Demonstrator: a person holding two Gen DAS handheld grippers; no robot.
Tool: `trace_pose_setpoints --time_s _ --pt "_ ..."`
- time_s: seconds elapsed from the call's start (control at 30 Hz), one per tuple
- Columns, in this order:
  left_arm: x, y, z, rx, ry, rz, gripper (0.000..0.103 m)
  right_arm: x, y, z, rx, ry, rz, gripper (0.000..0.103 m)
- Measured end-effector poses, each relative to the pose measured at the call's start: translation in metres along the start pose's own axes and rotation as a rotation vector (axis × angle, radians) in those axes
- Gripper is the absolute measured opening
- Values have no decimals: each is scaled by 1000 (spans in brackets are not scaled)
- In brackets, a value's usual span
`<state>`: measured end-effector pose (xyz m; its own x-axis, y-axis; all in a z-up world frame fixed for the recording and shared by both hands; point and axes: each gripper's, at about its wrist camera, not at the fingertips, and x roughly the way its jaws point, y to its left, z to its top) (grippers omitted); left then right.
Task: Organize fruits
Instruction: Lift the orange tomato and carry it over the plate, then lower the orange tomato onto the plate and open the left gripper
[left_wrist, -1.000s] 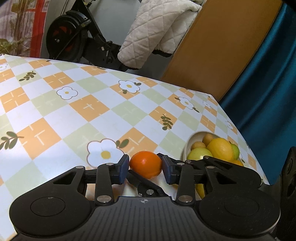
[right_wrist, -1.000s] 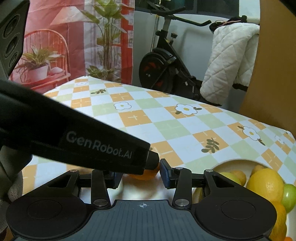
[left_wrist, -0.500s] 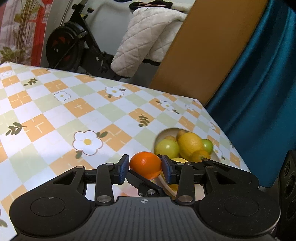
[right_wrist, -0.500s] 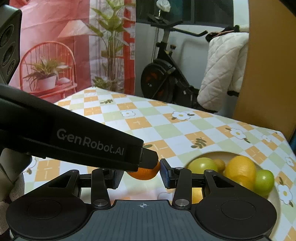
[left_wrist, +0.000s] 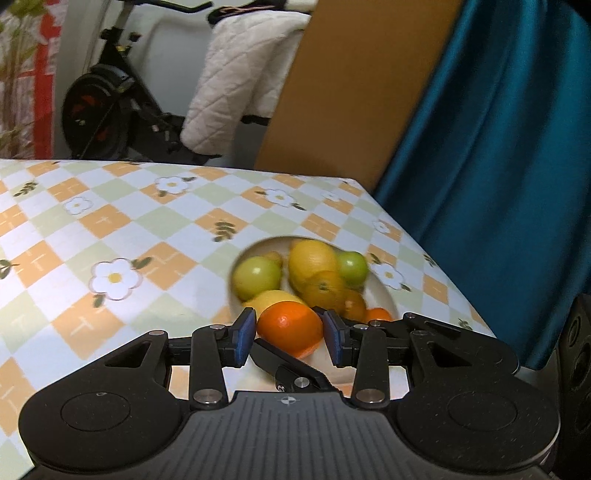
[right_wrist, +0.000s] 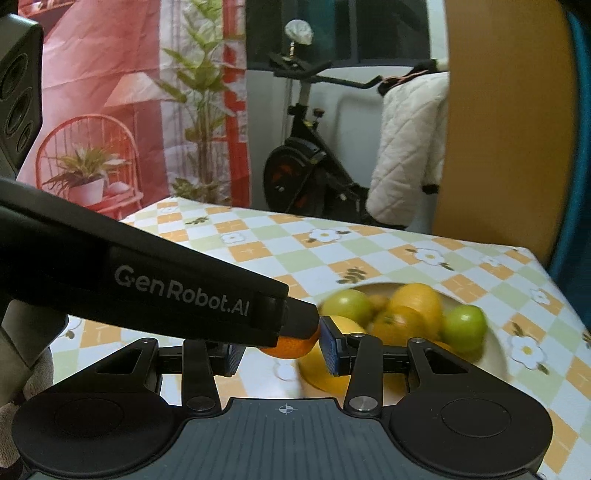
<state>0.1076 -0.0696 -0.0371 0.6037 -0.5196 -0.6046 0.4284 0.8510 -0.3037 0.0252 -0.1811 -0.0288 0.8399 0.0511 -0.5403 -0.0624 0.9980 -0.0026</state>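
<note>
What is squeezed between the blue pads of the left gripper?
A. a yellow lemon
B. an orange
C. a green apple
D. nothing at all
B: in the left wrist view the left gripper has its blue pads pressed on both sides of a round orange, held just in front of the bowl where the other fruit lies.

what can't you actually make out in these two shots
- Right wrist view: most of the orange and the left pad of the right tongs are hidden behind the left tongs' black body.
- Left wrist view: the near side of the bowl is covered by the left tongs.
- Both views: the fruit pile is motion-blurred, so the smaller pieces cannot be identified.
</note>
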Motion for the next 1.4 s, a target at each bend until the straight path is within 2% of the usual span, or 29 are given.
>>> trace_pose_setpoints --time_s 0.3,0.57,1.4 --pt "17 -28 -9 54 41 -25 41 -19 -34 -18 61 3 -44 38" --pt "39 -47 -11 99 69 -23 41 -18 -60 -36 118 -3 -81 38" --pt "61 -48 -19 121 119 25 43 9 -67 -53 130 24 -70 38"
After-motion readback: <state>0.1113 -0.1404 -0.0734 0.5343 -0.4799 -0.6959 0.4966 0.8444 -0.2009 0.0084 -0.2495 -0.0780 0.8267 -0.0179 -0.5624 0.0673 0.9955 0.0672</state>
